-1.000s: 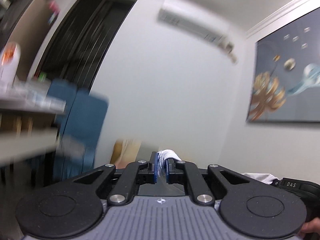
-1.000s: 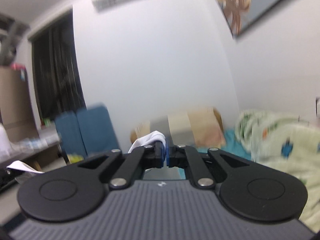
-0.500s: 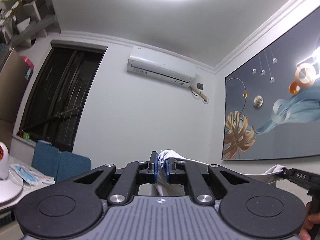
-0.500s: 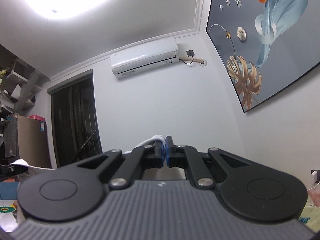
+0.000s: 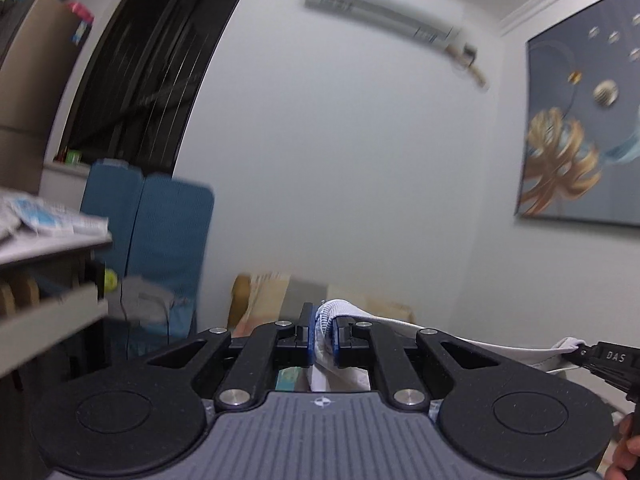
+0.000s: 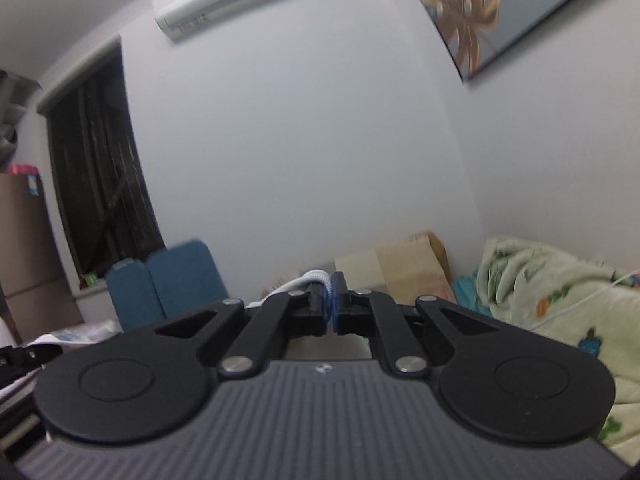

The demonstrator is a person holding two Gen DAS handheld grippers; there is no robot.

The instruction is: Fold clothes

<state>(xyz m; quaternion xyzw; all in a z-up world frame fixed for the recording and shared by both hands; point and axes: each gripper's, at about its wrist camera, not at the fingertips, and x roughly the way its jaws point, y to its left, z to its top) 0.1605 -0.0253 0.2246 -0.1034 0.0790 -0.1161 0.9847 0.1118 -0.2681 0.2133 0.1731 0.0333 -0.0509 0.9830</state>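
2 tools, both clamped on 1 white garment (image 5: 404,326). Left tool (image 5: 323,334) pinches a ribbed edge between its blue pads; from there the cloth runs taut to the right, long axis across, to the right tool (image 5: 600,358) at frame edge. Right wrist view: right tool (image 6: 330,307) closed on a thin white fold. Garment is held up in the air, body hanging below, prob. out of sight. No bench visible; bed with green quilt (image 6: 560,300) lies right, blue chair (image 5: 160,236) left, wall ahead.

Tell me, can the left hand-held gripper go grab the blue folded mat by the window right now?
Probably not: the left hand-held gripper is shut on the white garment, so the blue mat would mean letting go first.
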